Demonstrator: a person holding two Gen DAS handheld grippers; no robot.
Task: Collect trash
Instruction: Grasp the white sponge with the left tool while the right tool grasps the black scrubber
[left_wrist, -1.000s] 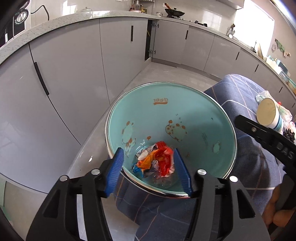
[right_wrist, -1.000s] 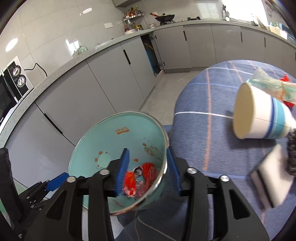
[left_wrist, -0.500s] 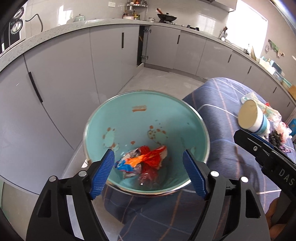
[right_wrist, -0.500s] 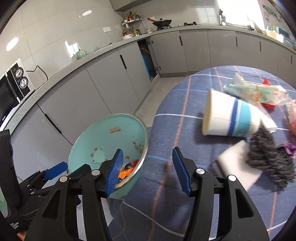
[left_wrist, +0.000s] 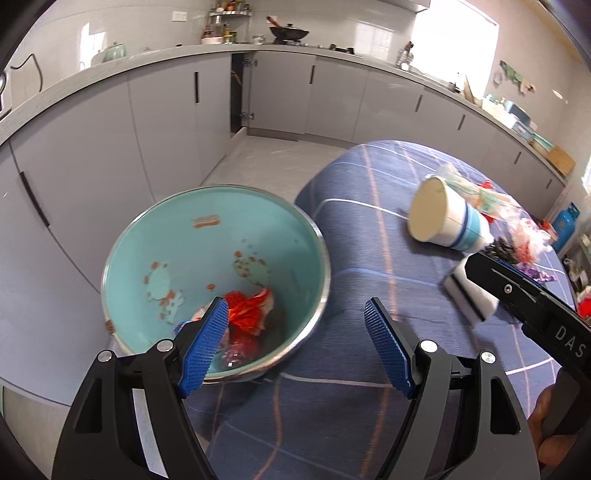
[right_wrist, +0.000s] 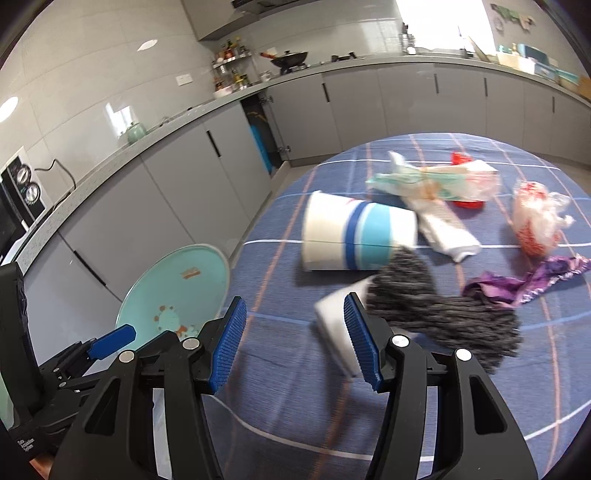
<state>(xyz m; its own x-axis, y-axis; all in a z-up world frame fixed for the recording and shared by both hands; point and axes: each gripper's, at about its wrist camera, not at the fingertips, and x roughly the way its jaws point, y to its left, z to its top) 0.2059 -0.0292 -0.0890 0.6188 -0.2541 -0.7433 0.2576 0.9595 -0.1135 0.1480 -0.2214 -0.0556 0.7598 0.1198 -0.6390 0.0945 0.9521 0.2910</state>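
Both views have swung away from the teal bowl (left_wrist: 216, 269) since the earlier frames, and more of the cloth-covered desk (right_wrist: 295, 387) now shows. The left tongs (left_wrist: 295, 343) have widened and stand released, nothing between the pads; one pad overlaps the bowl's rim in view only. The right tongs (right_wrist: 295, 339) are likewise released and empty, over the desk near a white sponge (right_wrist: 338, 332).

Progress, as judged: partly done. The bowl, at the desk's edge, holds a crumpled red-and-orange wrapper (left_wrist: 251, 314) and some clear film; nothing else is in it.

Left on the desk: a paper cup (right_wrist: 354, 236) on its side, apparently empty; a wrapped packet (right_wrist: 432, 181) behind it; a clear bag with red print (right_wrist: 535, 218); a purple foil wrapper (right_wrist: 524, 280); a red scrap (right_wrist: 461, 158). A grey knitted cloth (right_wrist: 436, 314) lies touching the sponge; whether these two count as trash cannot be told.
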